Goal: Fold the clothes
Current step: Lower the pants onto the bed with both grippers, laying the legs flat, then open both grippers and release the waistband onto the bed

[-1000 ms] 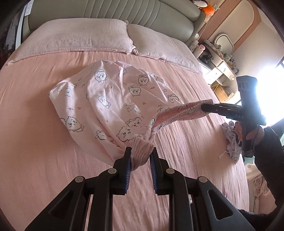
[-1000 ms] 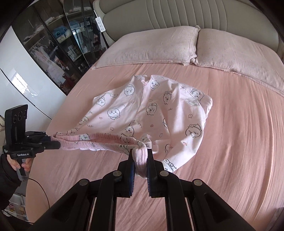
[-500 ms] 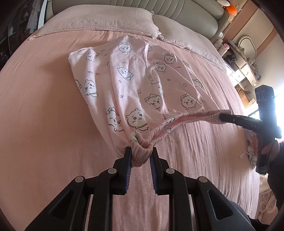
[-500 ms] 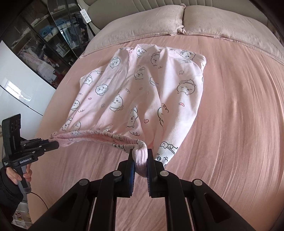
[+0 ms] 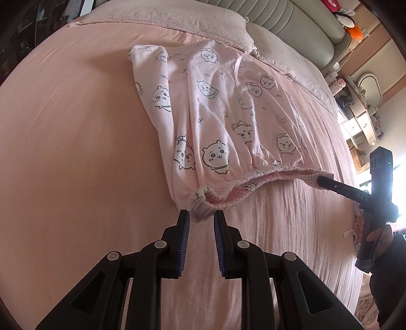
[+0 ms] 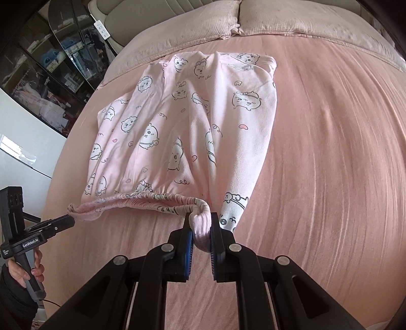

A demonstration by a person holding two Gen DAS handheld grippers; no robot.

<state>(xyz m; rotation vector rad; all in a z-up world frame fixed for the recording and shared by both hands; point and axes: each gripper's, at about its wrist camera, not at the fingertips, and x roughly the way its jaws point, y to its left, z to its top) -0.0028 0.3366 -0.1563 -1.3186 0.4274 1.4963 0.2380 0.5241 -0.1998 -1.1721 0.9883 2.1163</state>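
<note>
Pale pink pyjama trousers (image 5: pixel 215 106) printed with cartoon animals lie spread on the pink bed sheet (image 5: pixel 76 152), legs reaching toward the pillows. Their elastic waistband (image 5: pixel 266 175) is stretched taut just above the sheet between my two grippers. My left gripper (image 5: pixel 200 215) is shut on one end, pinching it at the very fingertips. The other end is bunched deep between the pads of my right gripper (image 6: pixel 201 223), which is shut on it. In the right wrist view, the trousers (image 6: pixel 177 121) fan out from the waistband (image 6: pixel 142 200), and the left gripper (image 6: pixel 69 218) grips from the left.
Two pillows (image 5: pixel 177 22) and a padded headboard (image 5: pixel 304 17) stand at the far end of the bed. A dresser with clutter (image 5: pixel 360 109) is on the right side; glass-door cabinets (image 6: pixel 50 63) are on the left. A hand (image 6: pixel 28 269) holds the left gripper's handle.
Both grippers have lowered and drawn back with the waistband. The trousers have gone from a raised bunch to lying stretched out flat toward the pillows.
</note>
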